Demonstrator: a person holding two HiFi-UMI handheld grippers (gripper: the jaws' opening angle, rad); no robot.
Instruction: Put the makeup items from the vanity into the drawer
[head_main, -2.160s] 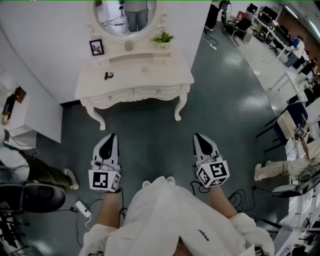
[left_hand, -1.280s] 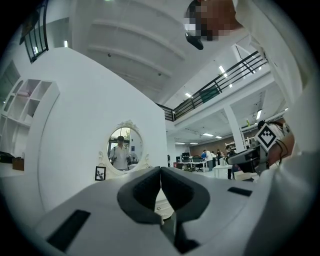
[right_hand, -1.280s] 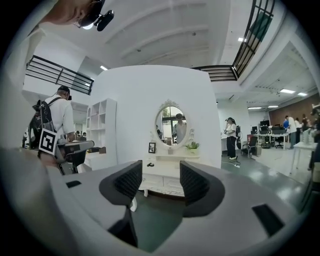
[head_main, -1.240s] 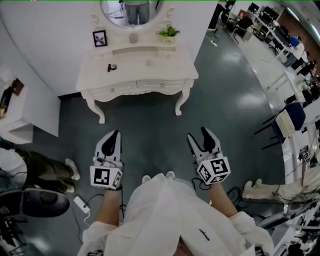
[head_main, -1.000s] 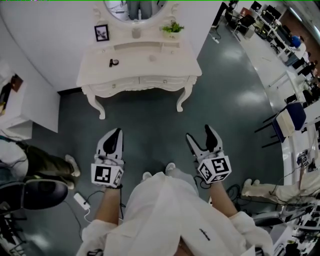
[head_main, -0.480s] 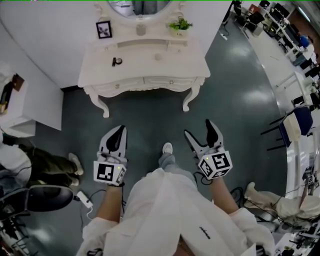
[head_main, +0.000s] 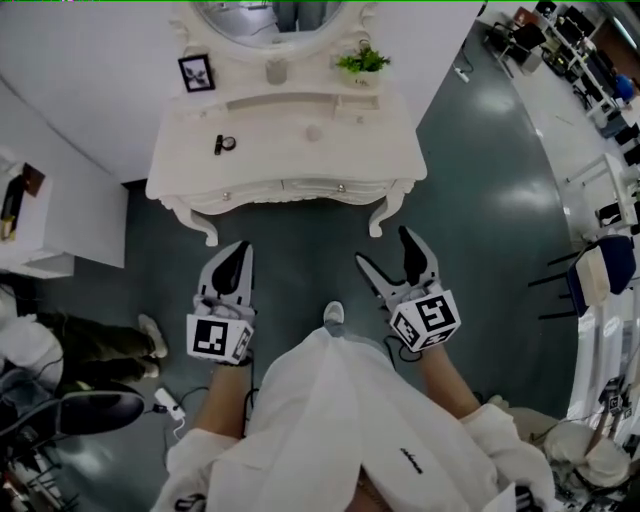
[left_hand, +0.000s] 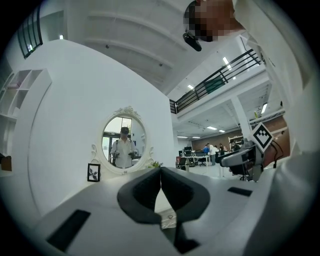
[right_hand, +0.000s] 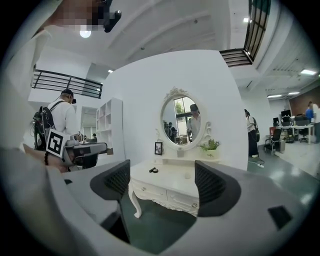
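The white vanity (head_main: 285, 165) stands against the wall ahead, its two drawers (head_main: 283, 189) closed. On its top lie a small black makeup item (head_main: 222, 144) and a small round white item (head_main: 313, 132). Both grippers hang over the dark floor short of the vanity, holding nothing. My left gripper (head_main: 236, 257) is shut, its pads meeting (left_hand: 160, 170). My right gripper (head_main: 388, 255) is open; its jaws have just been opening, with nothing between them. The right gripper view frames the vanity (right_hand: 167, 186) and the black item (right_hand: 153, 170) between those jaws (right_hand: 162, 182).
The vanity also carries an oval mirror (head_main: 270, 15), a picture frame (head_main: 196, 72), a cup (head_main: 276, 70) and a potted plant (head_main: 362, 62). A white cabinet (head_main: 45, 220), a seated person's legs (head_main: 95, 345) and a black chair (head_main: 80, 410) are at left. Desks and chairs (head_main: 600, 265) stand at right.
The vanity has come closer as both grippers advanced toward it. The right jaws went from shut to wide open. The left gripper stayed shut.
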